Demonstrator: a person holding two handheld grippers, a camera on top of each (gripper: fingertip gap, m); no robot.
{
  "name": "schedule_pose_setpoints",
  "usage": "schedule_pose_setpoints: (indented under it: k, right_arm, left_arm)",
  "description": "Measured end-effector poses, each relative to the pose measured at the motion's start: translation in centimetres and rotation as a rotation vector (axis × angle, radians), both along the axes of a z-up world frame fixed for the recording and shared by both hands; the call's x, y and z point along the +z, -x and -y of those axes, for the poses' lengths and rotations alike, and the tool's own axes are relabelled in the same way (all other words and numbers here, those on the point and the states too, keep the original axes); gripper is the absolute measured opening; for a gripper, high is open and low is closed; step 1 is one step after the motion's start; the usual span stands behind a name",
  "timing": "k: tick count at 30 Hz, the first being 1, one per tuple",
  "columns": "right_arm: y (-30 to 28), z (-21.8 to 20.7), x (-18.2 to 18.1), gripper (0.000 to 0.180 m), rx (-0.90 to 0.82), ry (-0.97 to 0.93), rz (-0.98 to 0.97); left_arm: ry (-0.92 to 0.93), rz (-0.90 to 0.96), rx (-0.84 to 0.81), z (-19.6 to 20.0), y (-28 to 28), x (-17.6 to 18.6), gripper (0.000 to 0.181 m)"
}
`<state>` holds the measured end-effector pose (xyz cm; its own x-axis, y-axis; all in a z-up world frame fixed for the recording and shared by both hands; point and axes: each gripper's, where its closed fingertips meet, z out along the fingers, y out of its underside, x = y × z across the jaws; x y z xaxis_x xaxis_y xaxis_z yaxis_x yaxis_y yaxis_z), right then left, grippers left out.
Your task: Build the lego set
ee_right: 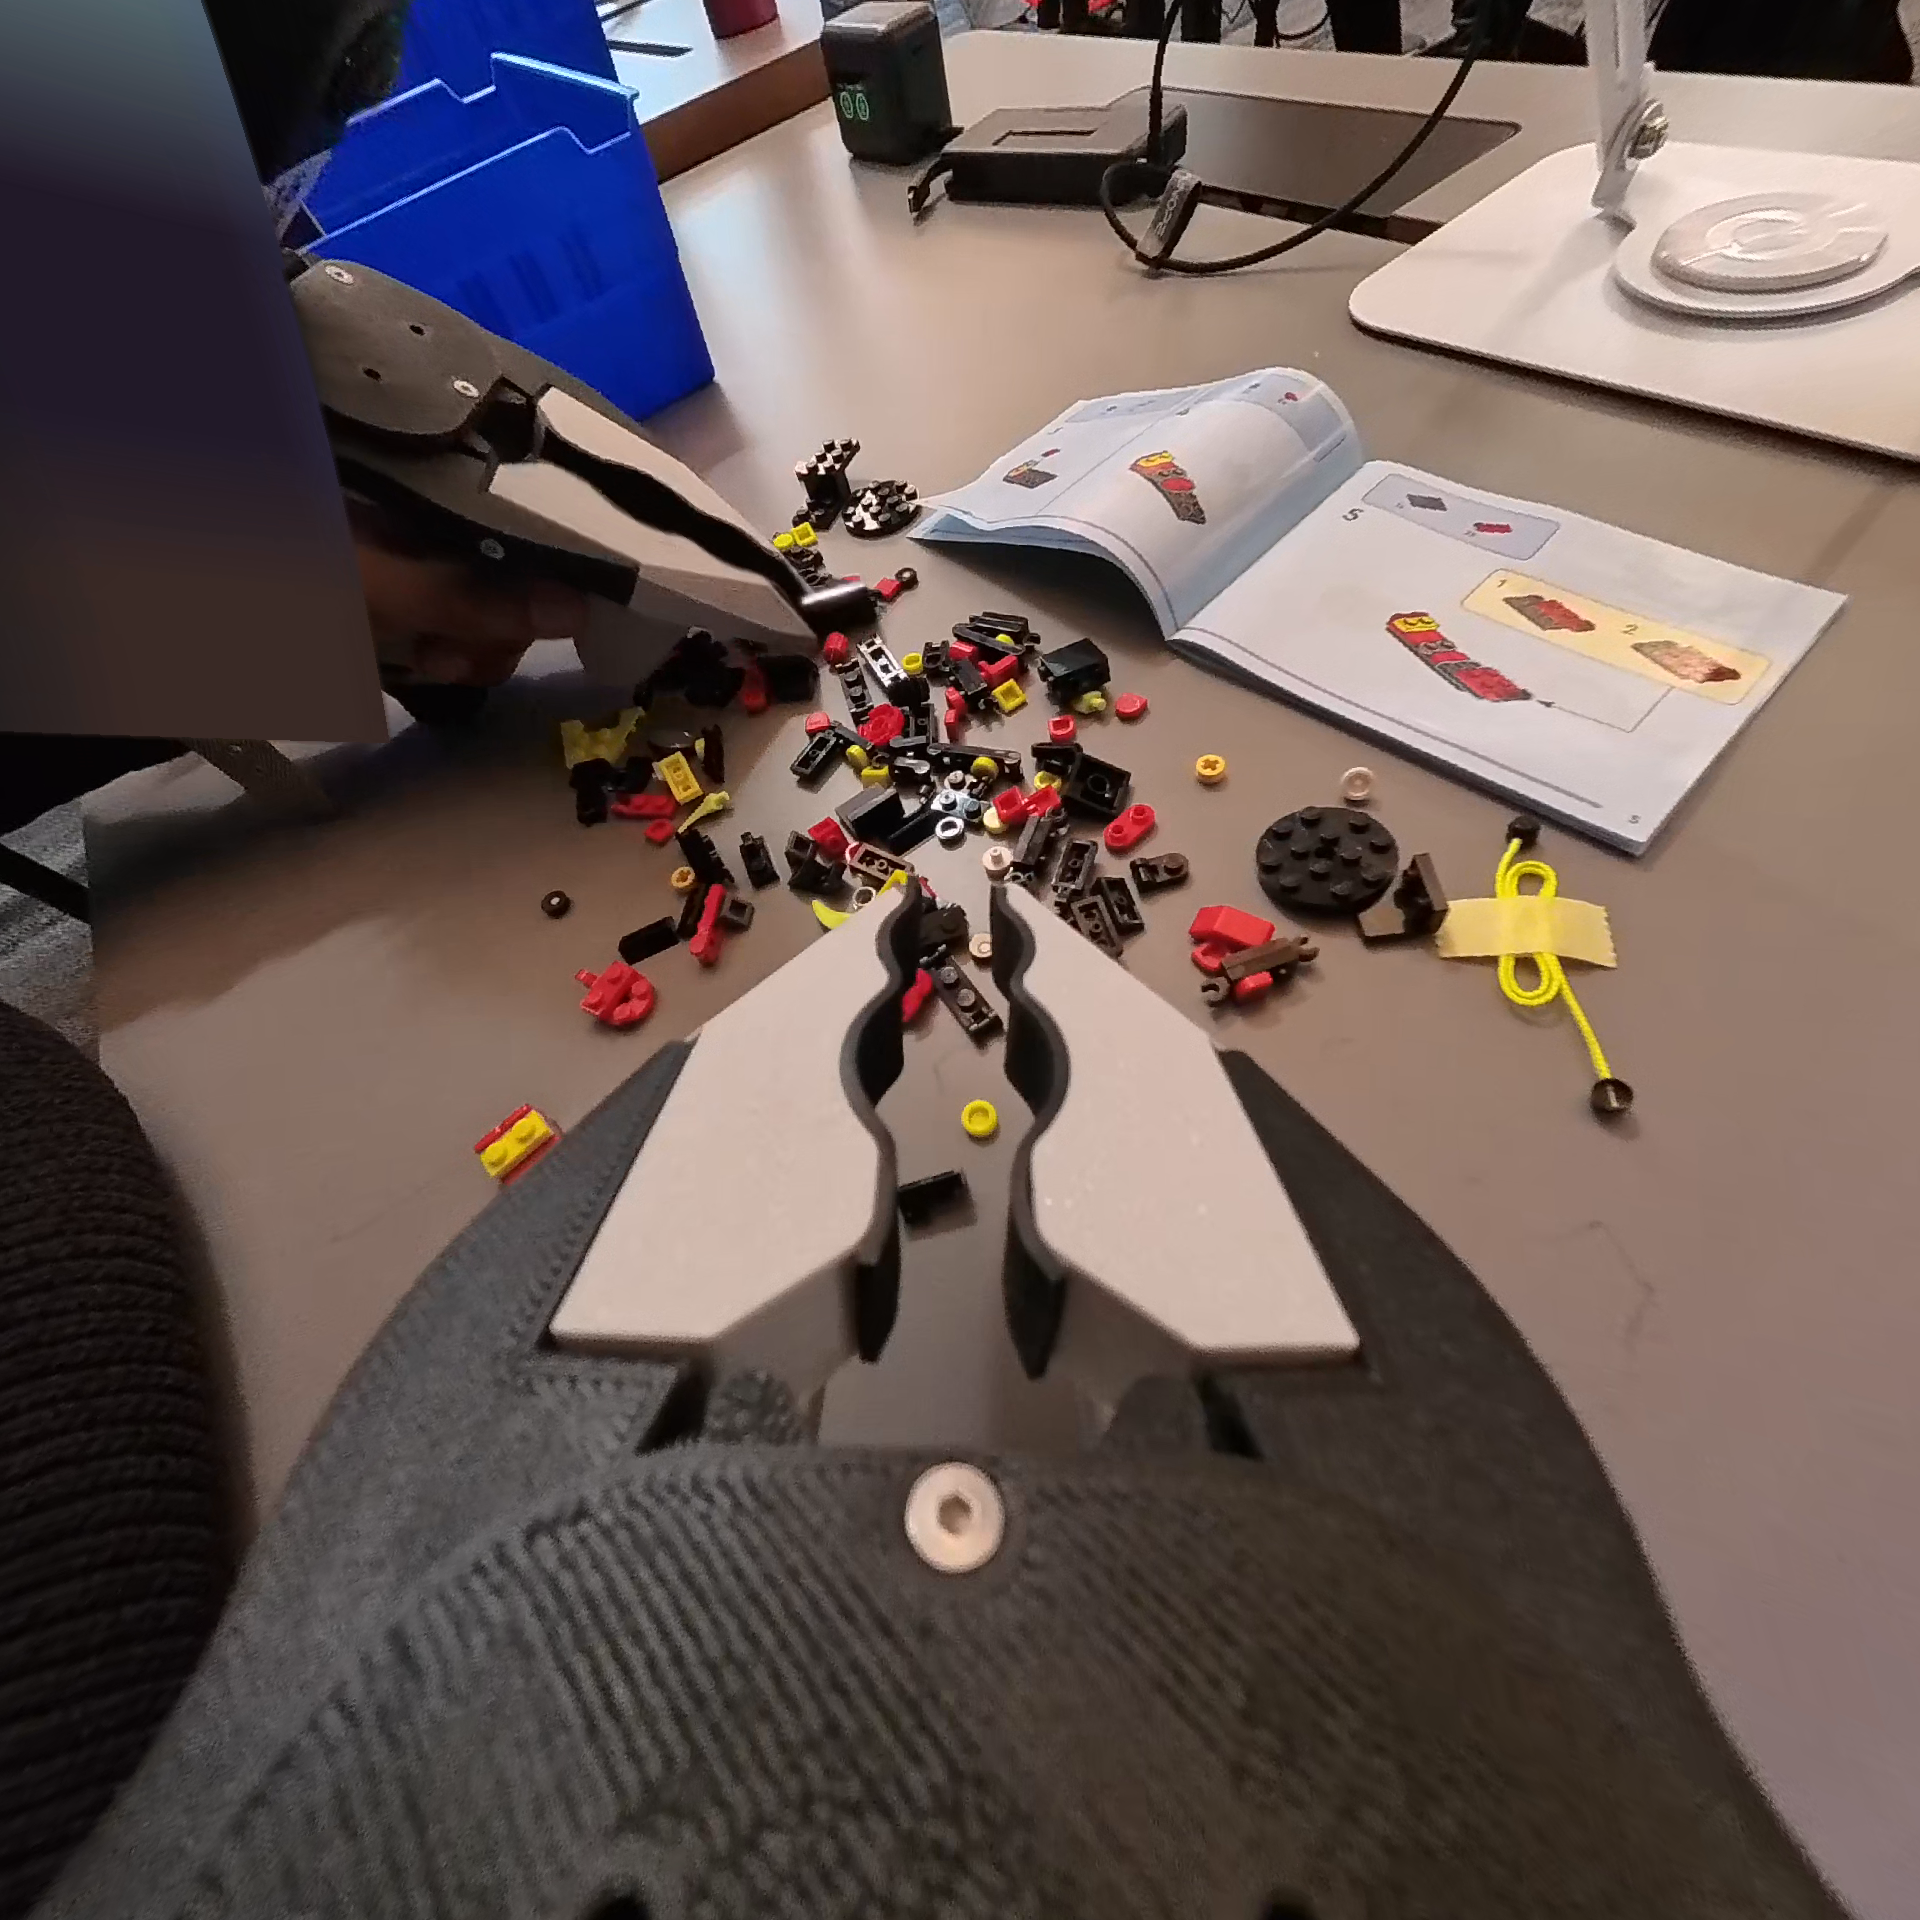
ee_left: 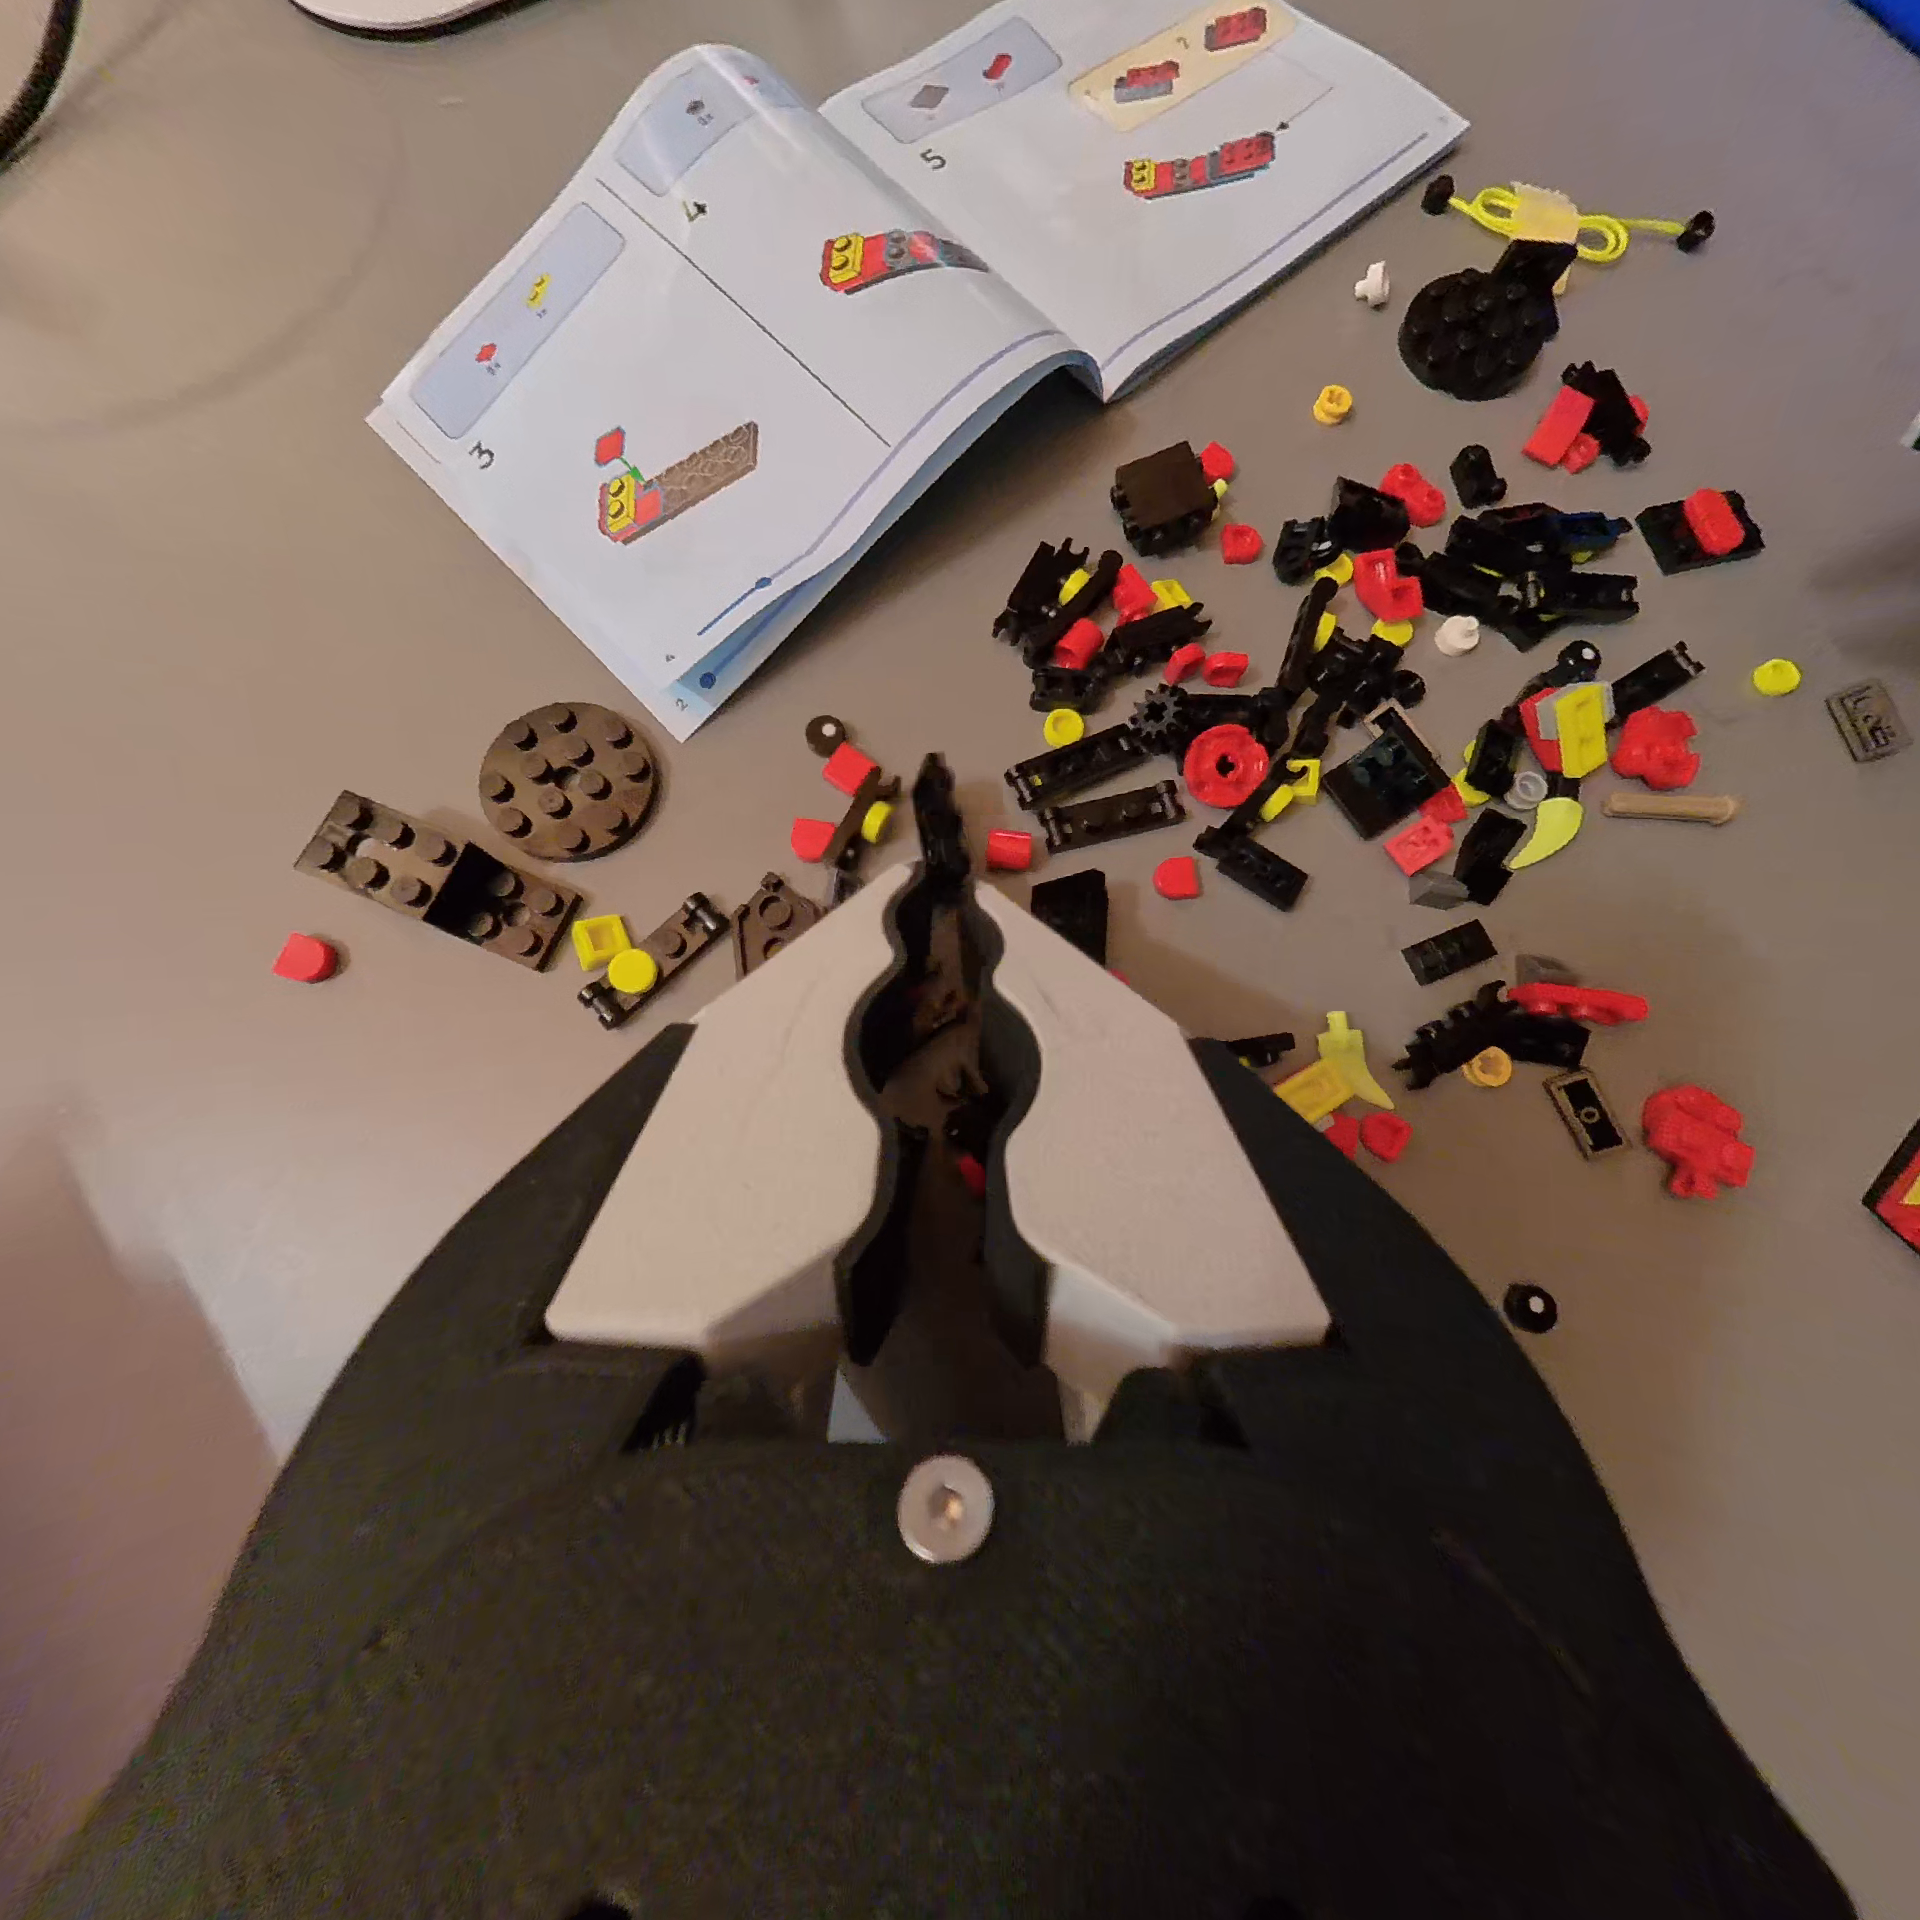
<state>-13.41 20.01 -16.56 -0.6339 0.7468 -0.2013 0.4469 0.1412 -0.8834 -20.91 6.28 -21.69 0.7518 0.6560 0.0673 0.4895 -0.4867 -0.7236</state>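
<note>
Left tongs (ee_left: pixel 940 873) clamp what looks like a black piece (ee_left: pixel 935 810); right tongs (ee_right: pixel 951 904) stand apart over bricks (ee_right: pixel 935 769) on the worktop (ee_right: pixel 1351 1195).

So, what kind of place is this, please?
Probably an office or lab desk. On the grey table stand a monitor stand, a black box with cables and a blue bin, beside the Lego pieces and the instruction booklet.

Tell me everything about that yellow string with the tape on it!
The neon yellow cord lies flat on the grey table, apart from the brick pile. It is folded into loops, held together by a strip of pale yellowish tape across the middle. Each end carries a small black knob. A small black brick touches the tape. Neither claw touches it.
</note>
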Motion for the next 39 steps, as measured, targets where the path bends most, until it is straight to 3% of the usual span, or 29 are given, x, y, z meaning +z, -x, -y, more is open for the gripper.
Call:
schedule_pose_setpoints:
  k: [7, 14, 20, 27, 33, 39]
  right_arm:
    - [0.0, 0.0, 0.0, 0.011, 0.000, 0.004, 0.005]
    - [0.0, -0.1, 0.0, 0.011, -0.001, 0.006, 0.008]
    - [0.0, 0.0, -0.1, 0.011, 0.002, 0.003, 0.007]
    - [-0.5, 0.9, 0.5, 0.016, 0.052, 0.009, -0.033]
    - [-1.3, 2.0, 0.8, 0.017, 0.121, -0.084, -0.136]
    - [-2.8, 3.9, 1.7, 0.011, 0.234, -0.087, -0.245]
  left_arm:
    - [-0.134, 0.052, 0.038, 0.4, 0.4, 1.0, 0.002]
    - [-0.605, 0.367, 0.092, -0.4, 0.1, 3.6, 0.002]
    - [-0.824, 0.519, 0.059, -0.9, -0.6, 5.6, 0.001]
    - [-0.860, 0.611, -0.093, -3.5, -3.8, 6.8, 0.001]
    - [-0.779, 0.756, -0.286, -6.4, -9.1, 6.2, 0.002]
    - [-0.772, 0.857, -0.366, -7.3, -11.3, 5.9, 0.001]
